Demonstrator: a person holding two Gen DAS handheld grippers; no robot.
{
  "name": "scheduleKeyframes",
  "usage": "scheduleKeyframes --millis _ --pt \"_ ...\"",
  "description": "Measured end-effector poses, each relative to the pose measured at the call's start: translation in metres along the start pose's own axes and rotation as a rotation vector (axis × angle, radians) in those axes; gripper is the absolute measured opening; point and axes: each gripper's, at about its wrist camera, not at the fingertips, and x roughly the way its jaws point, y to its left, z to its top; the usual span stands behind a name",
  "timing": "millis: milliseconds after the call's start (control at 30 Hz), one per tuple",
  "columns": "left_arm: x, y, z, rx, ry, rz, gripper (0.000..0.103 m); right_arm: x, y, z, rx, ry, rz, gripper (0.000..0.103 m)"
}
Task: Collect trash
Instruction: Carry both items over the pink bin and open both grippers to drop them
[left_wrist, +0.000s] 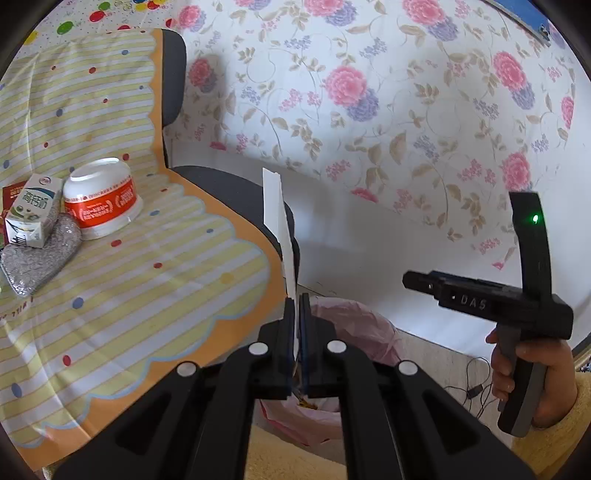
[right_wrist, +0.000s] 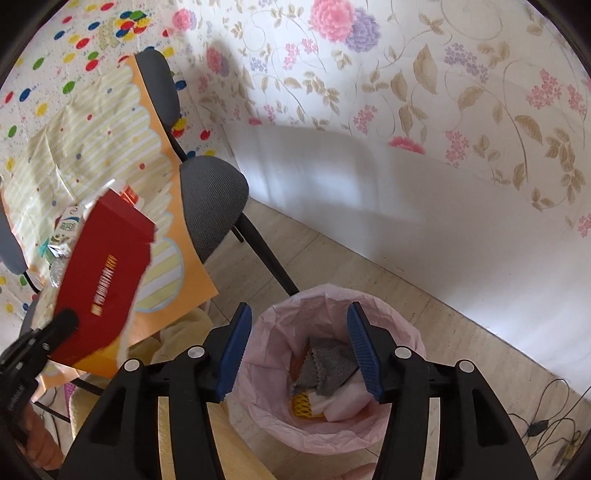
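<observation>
My left gripper (left_wrist: 297, 306) is shut on a flat red cardboard box, which shows edge-on as a white strip (left_wrist: 277, 229) rising from the pads. In the right wrist view the same red box (right_wrist: 107, 273) is pinched at its lower corner by the left gripper (right_wrist: 64, 319), beside the table. My right gripper (right_wrist: 299, 314) is open, with nothing between its blue pads (right_wrist: 362, 350). It hangs over the pink-lined bin (right_wrist: 406, 332), where a grey cloth (right_wrist: 328, 365), a yellow piece (right_wrist: 301, 404) and white wrapping lie. A hand holds the right gripper (left_wrist: 417, 280) at the right.
On the striped tablecloth (left_wrist: 147, 288) stand an overturned white-and-red bowl (left_wrist: 101, 199), a milk carton (left_wrist: 33, 210) and a silver glitter pouch (left_wrist: 40, 254). A grey chair (right_wrist: 210, 199) stands between table and bin. Cables (right_wrist: 535, 428) lie on the floor by the flowered wall.
</observation>
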Motion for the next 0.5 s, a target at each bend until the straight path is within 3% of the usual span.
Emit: scheduleKeyframes --millis 500 --pt "0.047 -0.057 -0.009 0.149 0.053 -0.141 0.001 -0.052 -0.015 0.012 0.029 -0.183 -0.002 0.058"
